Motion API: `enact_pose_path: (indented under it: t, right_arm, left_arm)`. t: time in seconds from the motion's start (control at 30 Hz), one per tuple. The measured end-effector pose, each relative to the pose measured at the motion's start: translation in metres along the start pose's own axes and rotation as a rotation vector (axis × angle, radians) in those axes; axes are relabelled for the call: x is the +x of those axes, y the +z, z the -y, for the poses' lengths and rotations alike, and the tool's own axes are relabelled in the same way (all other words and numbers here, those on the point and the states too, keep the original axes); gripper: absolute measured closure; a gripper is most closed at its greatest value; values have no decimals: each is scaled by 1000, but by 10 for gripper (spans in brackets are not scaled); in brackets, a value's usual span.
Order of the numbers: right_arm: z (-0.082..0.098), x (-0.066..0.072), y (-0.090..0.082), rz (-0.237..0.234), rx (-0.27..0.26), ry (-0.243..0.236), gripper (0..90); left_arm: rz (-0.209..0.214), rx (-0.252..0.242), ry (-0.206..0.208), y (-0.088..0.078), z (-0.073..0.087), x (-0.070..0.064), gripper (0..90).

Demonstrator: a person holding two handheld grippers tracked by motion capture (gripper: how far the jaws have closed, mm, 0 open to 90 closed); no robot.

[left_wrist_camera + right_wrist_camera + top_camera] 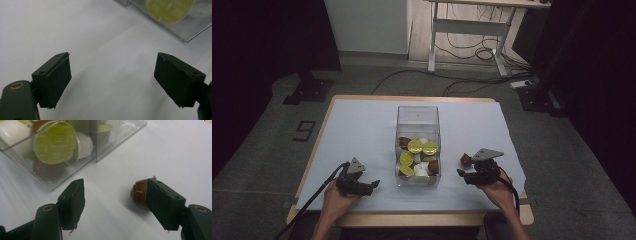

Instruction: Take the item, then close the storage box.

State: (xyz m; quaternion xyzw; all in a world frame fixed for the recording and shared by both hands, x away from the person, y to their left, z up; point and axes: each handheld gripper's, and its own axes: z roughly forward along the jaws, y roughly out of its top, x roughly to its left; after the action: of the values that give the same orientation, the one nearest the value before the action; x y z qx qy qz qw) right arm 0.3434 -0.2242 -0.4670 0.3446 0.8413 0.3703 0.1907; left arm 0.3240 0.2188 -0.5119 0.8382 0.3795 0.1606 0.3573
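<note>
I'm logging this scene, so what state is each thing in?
clear plastic box: upright, open-topped, part filled with capsules.
capsules in the box: heaped, lying at mixed angles.
brown capsule: on its side on the table, against one right pad.
left gripper: open, holding nothing.
right gripper: open, not clamped.

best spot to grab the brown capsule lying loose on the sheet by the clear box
Take the brown capsule across its tapered sides, coming down from above. It lies tipped on its side on the white sheet, apart from the clear box. The right claw is open, one pad beside the capsule; shift sideways to straddle it.
</note>
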Motion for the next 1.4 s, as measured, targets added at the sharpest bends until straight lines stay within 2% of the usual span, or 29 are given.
enact_pose_path:
  t: [0.47,0.9,1.1,1.4]
  right_arm:
    - [-4,12,1,-37,0,-15,312]
    - [-10,25,4,-87,-21,-25,300]
    - [-13,32,4,-110,-30,-42,300]
    - [-16,37,4,-146,-42,-34,300]
  left_arm:
    - [75,-69,18,-14,-13,-15,137]
    - [139,-100,81,-25,-32,-35,140]
    - [145,-91,116,-26,-41,-43,149]
    - [136,-83,139,-21,-49,-46,202]
